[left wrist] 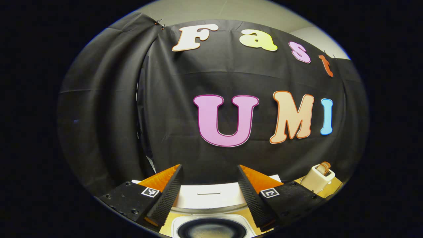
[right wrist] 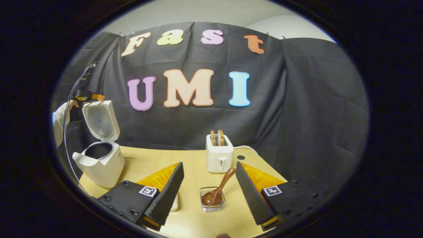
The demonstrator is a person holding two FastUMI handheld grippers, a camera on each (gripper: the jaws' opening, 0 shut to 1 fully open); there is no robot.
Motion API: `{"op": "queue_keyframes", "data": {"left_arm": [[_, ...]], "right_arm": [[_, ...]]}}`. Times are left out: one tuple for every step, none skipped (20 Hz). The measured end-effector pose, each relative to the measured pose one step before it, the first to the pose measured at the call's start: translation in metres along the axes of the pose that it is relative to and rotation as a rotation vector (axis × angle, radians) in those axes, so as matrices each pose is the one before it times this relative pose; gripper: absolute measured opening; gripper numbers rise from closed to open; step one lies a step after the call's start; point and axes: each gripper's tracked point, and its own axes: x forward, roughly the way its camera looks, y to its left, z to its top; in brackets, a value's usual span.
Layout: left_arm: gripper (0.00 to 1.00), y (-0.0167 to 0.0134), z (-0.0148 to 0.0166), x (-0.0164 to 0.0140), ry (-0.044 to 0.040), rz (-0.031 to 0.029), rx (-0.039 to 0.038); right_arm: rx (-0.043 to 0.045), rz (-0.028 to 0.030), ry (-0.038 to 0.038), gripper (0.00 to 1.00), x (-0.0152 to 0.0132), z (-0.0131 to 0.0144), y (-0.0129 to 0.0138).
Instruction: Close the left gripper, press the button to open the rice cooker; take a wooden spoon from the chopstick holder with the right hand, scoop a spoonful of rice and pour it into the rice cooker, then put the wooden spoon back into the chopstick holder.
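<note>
Wooden spoon leans in the small clear chopstick holder on the counter, bowl down, handle slanting up toward the toaster. It looks light, stiff and smooth, so I judge the upper handle the best place to pinch, squarely, lest it twist. My right gripper hangs spread wide just before it, holding nothing. Farther left, the rice cooker stands with its lid up; my left gripper hovers above it, fingers apart.
</note>
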Motion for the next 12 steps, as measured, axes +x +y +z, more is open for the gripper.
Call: {"op": "queue_keyframes", "data": {"left_arm": [[0.94, -0.00147, -0.00235, -0.00885, -0.00195, 0.00299, -0.00315], [0.95, -0.0021, -0.00289, -0.00974, -0.00539, 0.00175, -0.0023], [0.94, -0.00192, -0.00353, -0.00779, -0.00034, 0.00091, 0.00086], [0.94, 0.00002, -0.00343, -0.00779, 0.00331, 0.00114, -0.00033], [0.94, -0.00088, -0.00243, -0.00712, 0.00275, 0.00074, -0.00028], [0.94, 0.00015, -0.00366, -0.00593, 0.00406, 0.00484, -0.0074], [0.92, -0.00012, -0.00363, -0.00659, 0.00599, 0.00423, -0.00848], [0.93, 0.00022, -0.00536, -0.00722, 0.00534, 0.0053, -0.00916], [0.92, -0.00054, -0.00485, -0.0067, 0.00663, 0.00253, -0.00928], [0.92, -0.00038, -0.00569, -0.00591, 0.0075, 0.0024, -0.00226], [0.92, -0.00044, -0.00638, -0.00567, 0.00878, 0.00413, -0.00241], [0.92, -0.00073, -0.00658, -0.00531, 0.00793, 0.00432, 0.00523]], "right_arm": [[0.00254, 0.0175, -0.00548, 1.0, 0.00258, 0.0023, 0.00394], [0.00244, 0.02031, -0.00448, 1.0, 0.00259, 0.00342, 0.00531], [0.00147, 0.02023, -0.00531, 1.0, 0.00345, 0.00202, 0.00614], [-0.00174, 0.01732, -0.00494, 1.0, 0.0031, 0.00227, 0.00475], [-0.00172, 0.017, -0.00415, 1.0, 0.0024, 0.00229, 0.00309], [0.00037, 0.01687, -0.00388, 1.0, 0.0025, 0.00203, 0.00481], [0.00131, 0.01788, -0.00273, 1.0, 0.00204, 0.00139, 0.00481], [-0.0007, 0.01623, -0.00054, 1.0, 0.00198, -0.00052, 0.00384], [-0.00249, 0.01558, 0.00015, 1.0, 0.00135, -0.00012, 0.00449], [-0.00476, 0.01507, 0.00036, 0.99, 0.00081, -0.00032, 0.00361], [-0.00496, 0.01332, -0.00014, 0.99, 0.00171, -0.00026, 0.00298], [-0.00412, 0.01109, -0.00015, 0.99, 0.00149, -0.00004, 0.00213]]}}
